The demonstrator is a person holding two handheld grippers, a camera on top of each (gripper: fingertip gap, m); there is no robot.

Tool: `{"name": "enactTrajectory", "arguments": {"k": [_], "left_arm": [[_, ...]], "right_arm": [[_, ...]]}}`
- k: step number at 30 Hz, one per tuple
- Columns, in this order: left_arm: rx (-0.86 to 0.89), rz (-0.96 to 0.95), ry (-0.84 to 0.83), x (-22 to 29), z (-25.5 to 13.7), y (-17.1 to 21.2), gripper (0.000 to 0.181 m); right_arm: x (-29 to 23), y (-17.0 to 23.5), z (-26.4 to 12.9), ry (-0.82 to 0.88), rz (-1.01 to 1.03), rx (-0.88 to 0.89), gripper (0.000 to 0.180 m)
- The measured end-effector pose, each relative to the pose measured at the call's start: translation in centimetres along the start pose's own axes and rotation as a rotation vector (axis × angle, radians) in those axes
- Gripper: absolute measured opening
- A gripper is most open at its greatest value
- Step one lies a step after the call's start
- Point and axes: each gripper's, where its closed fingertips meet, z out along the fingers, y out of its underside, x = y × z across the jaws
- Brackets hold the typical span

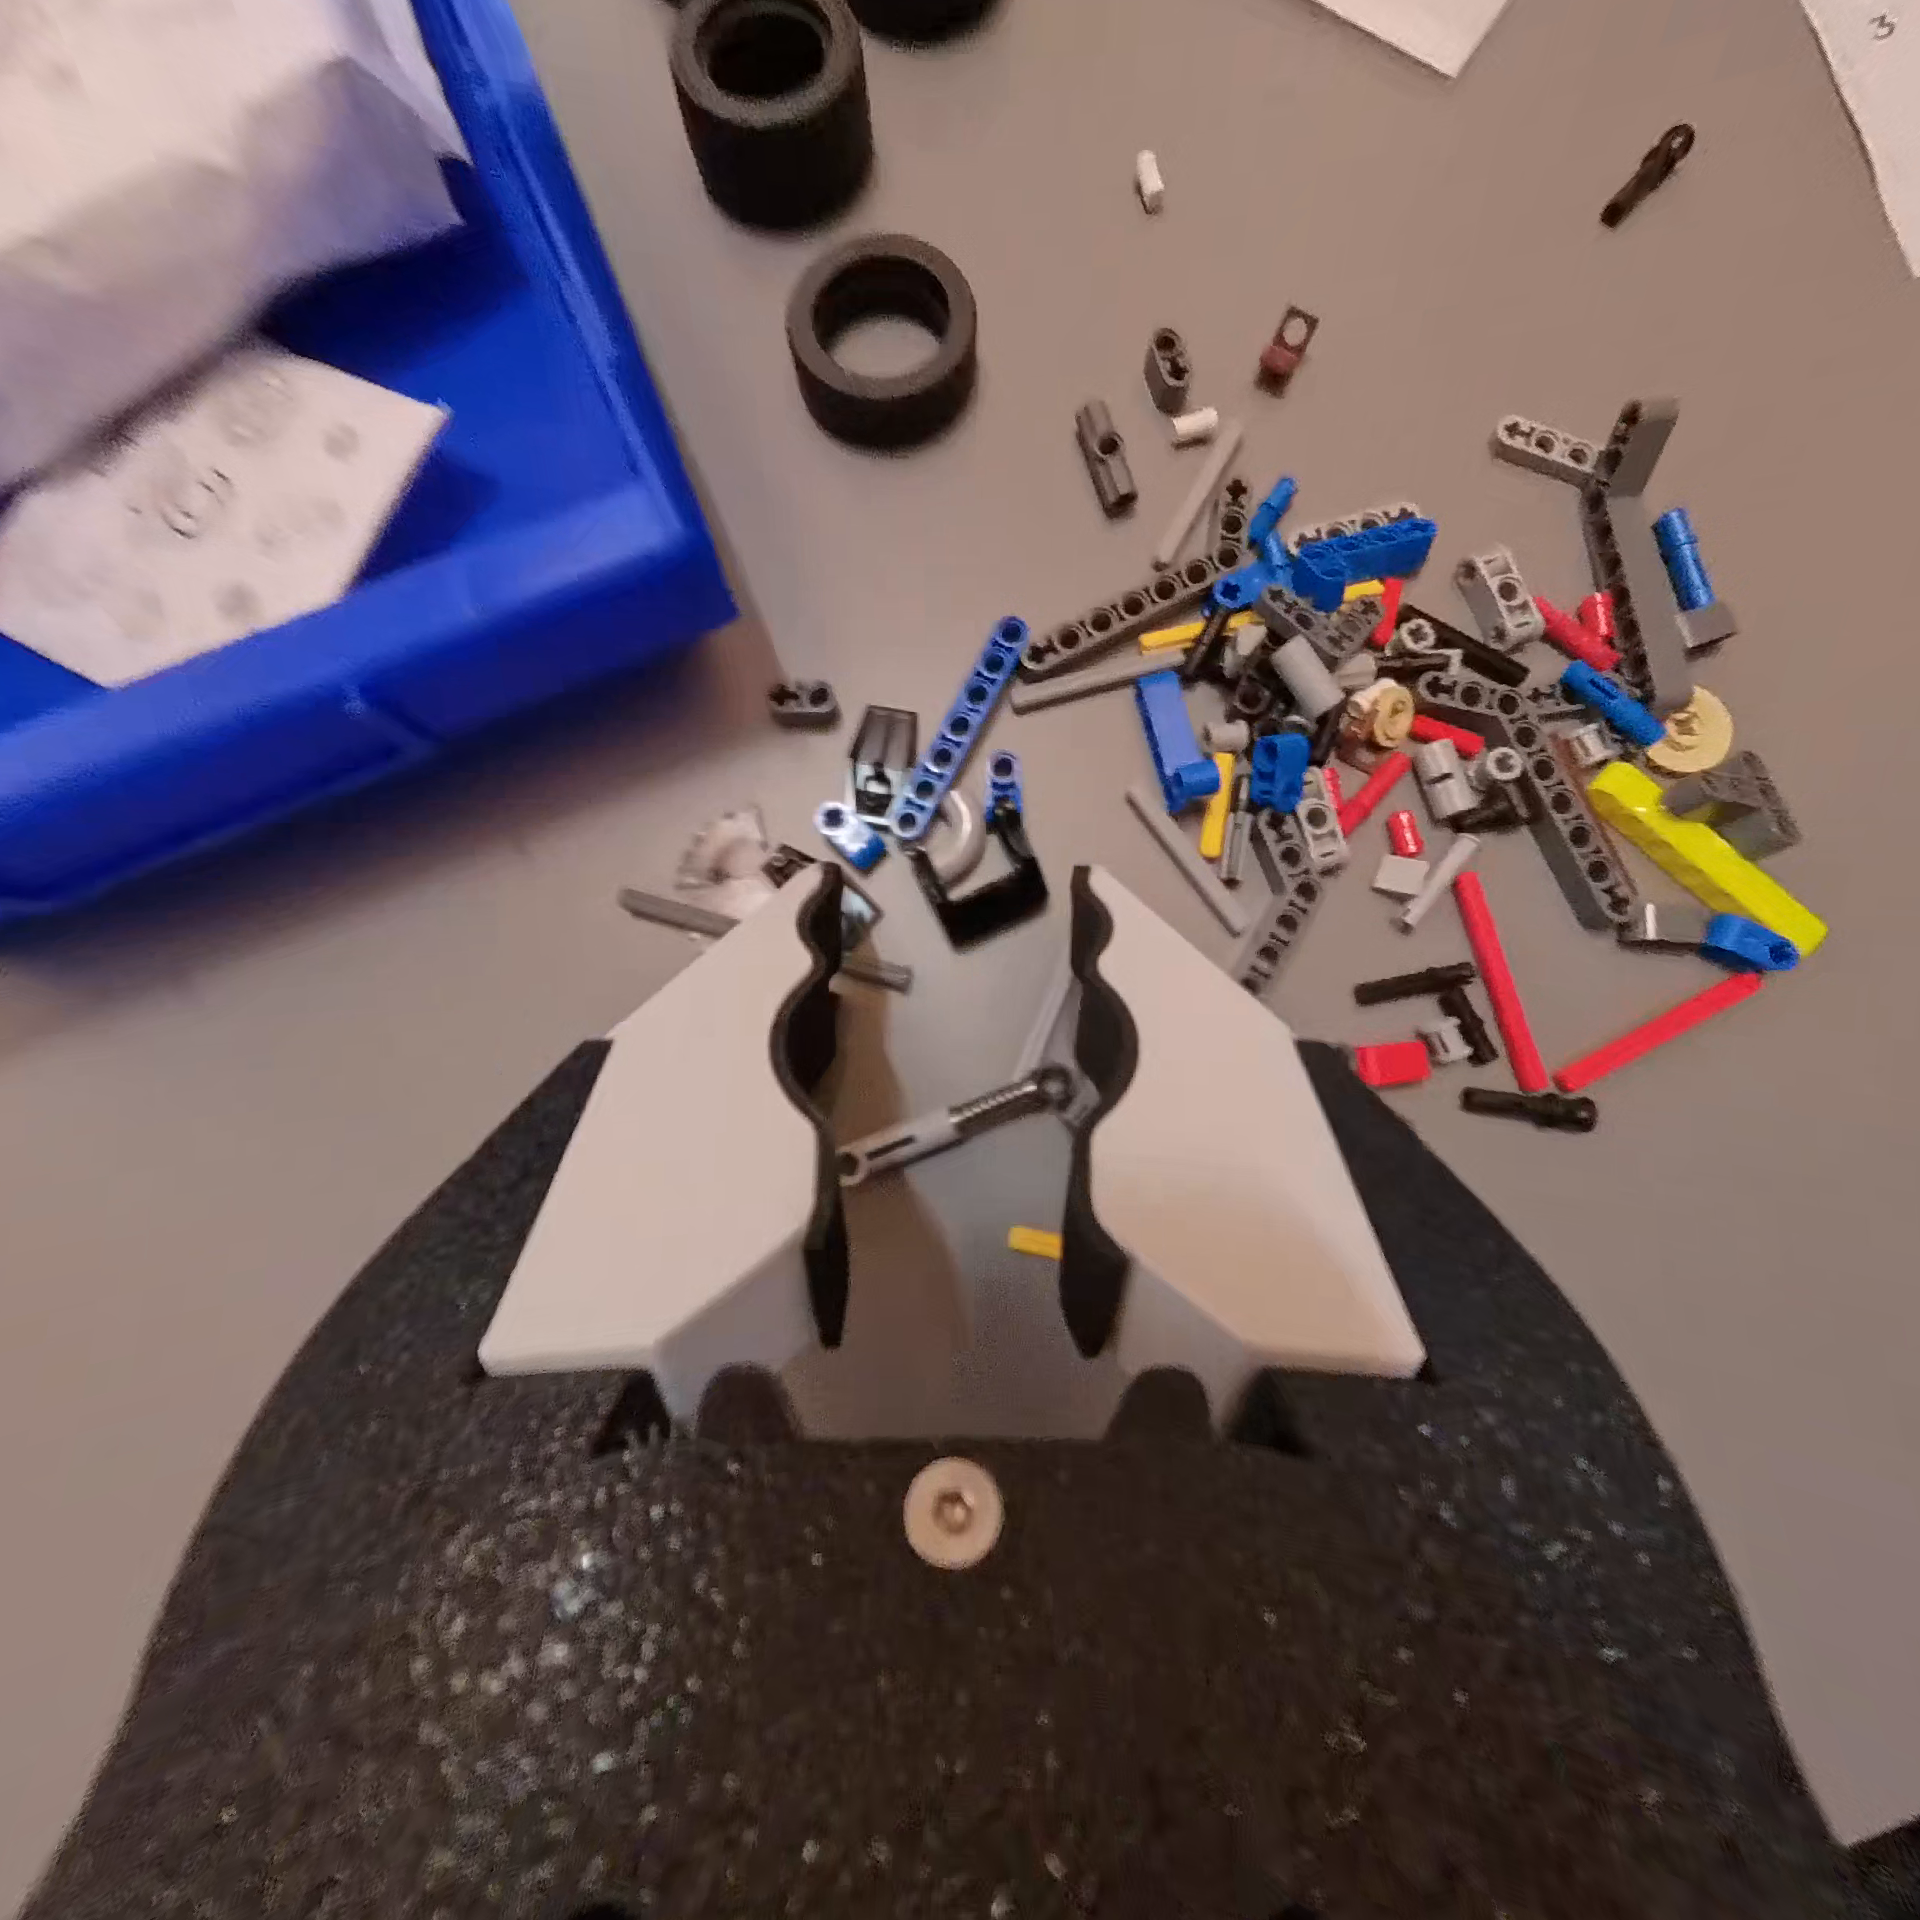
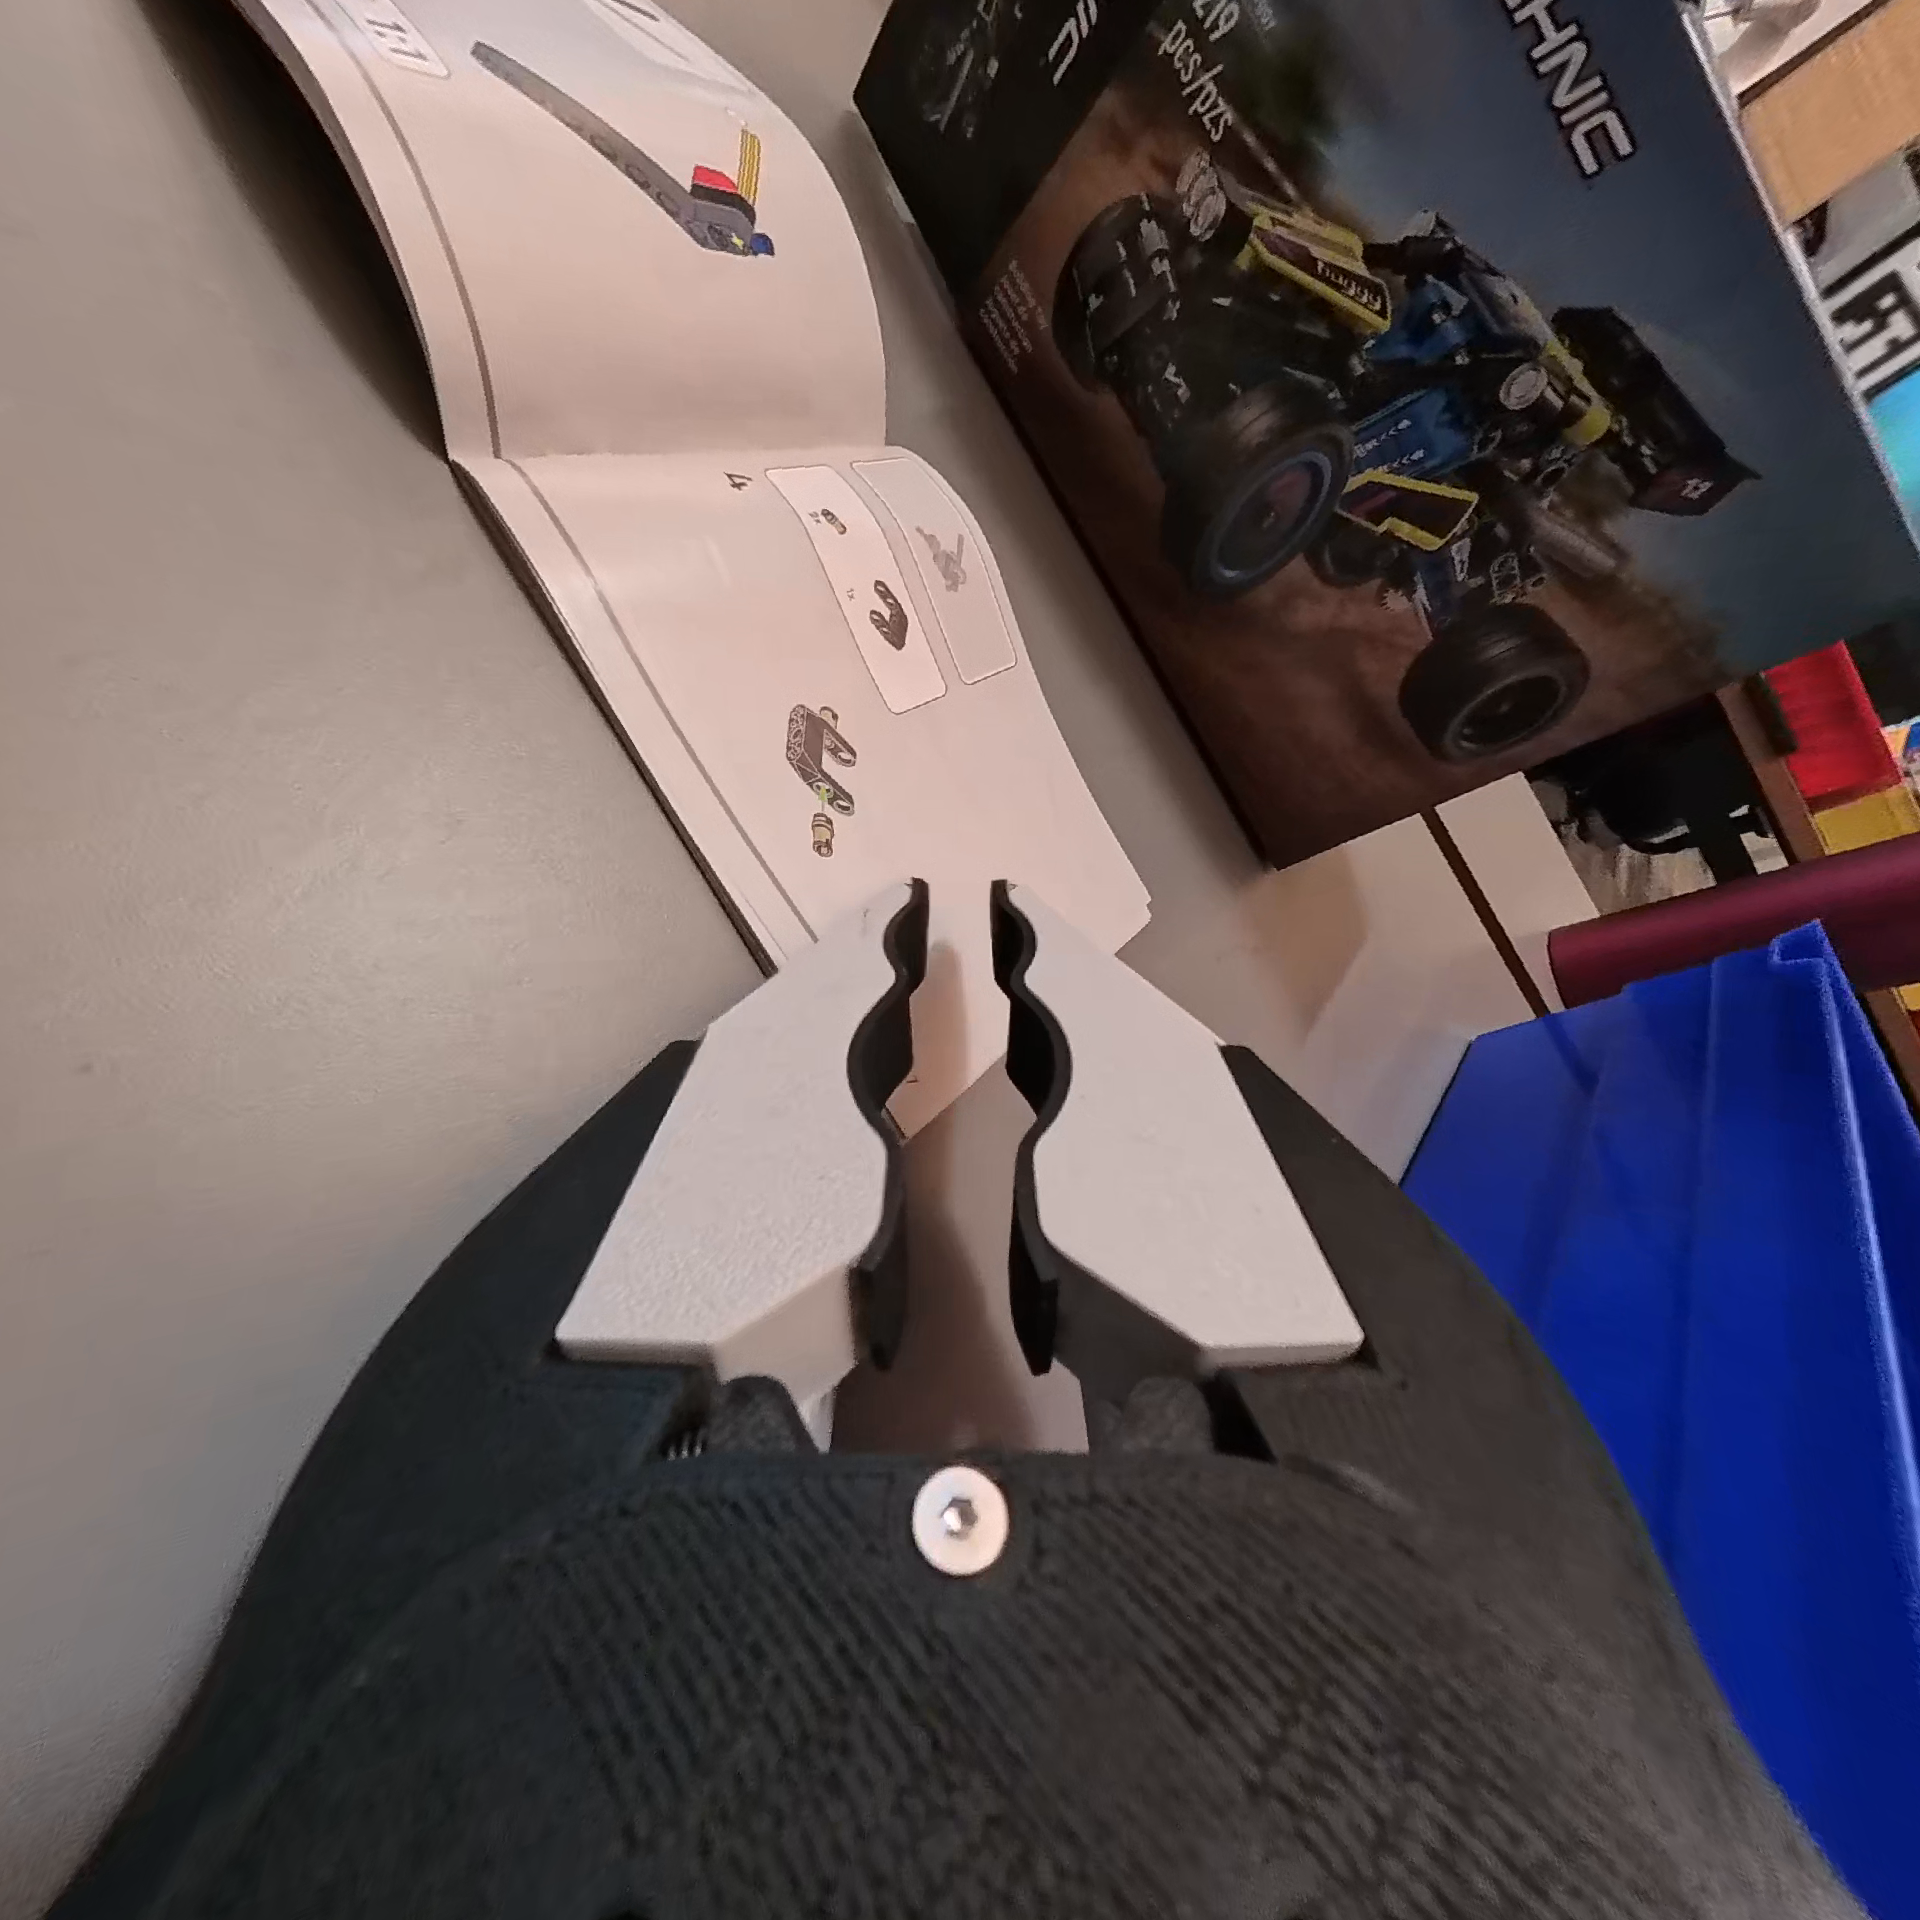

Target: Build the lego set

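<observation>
Status: left gripper (image 1: 956, 904) spread wide, nothing pinched, hovering over grey table (image 1: 312, 1143). Loose lego pile (image 1: 1434, 717) ahead and to the right of the fingertips; blue beam (image 1: 961, 725) and black frame piece (image 1: 987, 883) just ahead of the tips. Grey shock-absorber piece (image 1: 956, 1127) visible through the gap between the fingers, on the table below, yellow pin (image 1: 1034, 1240) beside it. Black tires (image 1: 881, 341) farther ahead, blue bin (image 1: 436, 665) with paper bags ahead-left.

Right gripper (image 2: 954, 894) narrowly parted, empty, pointed at open instruction booklet (image 2: 831, 644) just past its tips. Set box (image 2: 1403, 364) beyond and to the right, bin wall (image 2: 1662, 1299) close on the right.

Judgement: parts-picking stage, nothing assembled in view.

Risks:
- Pile tangled and overlapping; closing on one part likely drags or flicks neighbours, small pins roll off.
- Wide scalloped pads vs. tiny pins: poor seating, part twists or pops out on squeeze.
- Left view motion-blurred, so misjudged descent possible; tips could pin a beam flat instead of gripping it.
- Right gripper near booklet: page snag or flipped page loses the step.
</observation>
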Motion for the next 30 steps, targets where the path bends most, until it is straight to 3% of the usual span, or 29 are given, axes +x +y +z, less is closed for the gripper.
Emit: {"name": "enactTrajectory", "arguments": {"k": [7, 10, 14, 20, 23, 25, 28, 30], "left_arm": [[-0.122, -0.075, -0.064, 0.2, 1.3, 1.4, 0.036], [-0.119, -0.045, -0.081, 0.5, 1.4, 1.3, 0.023], [-0.11, -0.021, -0.118, 0.4, 1.3, 1.1, 0.023], [0.058, 0.084, -0.174, 1.9, -1.1, -3.3, 0.023], [0.153, 0.29, -0.053, 7.1, -1.2, -6.4, 0.023], [0.17, 0.404, 0.14, 12.9, -0.3, -7.2, 0.023], [0.149, 0.579, 0.467, 22.6, 1.0, -6.5, 0.022], [0.071, 0.744, 0.571, 26.9, 2.0, -4.7, 0.023]], "right_arm": [[0.0, 0.0, 0.0, 0.011, -0.018, -0.003, 0.007], [0.0, 0.0, 0.0, 0.014, -0.019, -0.003, 0.007], [-0.2, 0.1, -0.2, 0.004, -0.01, -0.003, 0.007], [-0.6, -0.2, -0.6, -0.05, 0.039, 0.013, 0.011], [-1.3, -0.2, -0.9, -0.124, 0.086, 0.016, 0.016], [-1.9, -0.4, -1.2, -0.193, 0.104, 0.035, 0.015], [-3.1, -0.6, -2.1, -0.337, 0.147, 0.059, 0.017], [-4.1, -0.4, -2.9, -0.441, 0.161, 0.04, 0.021]]}}
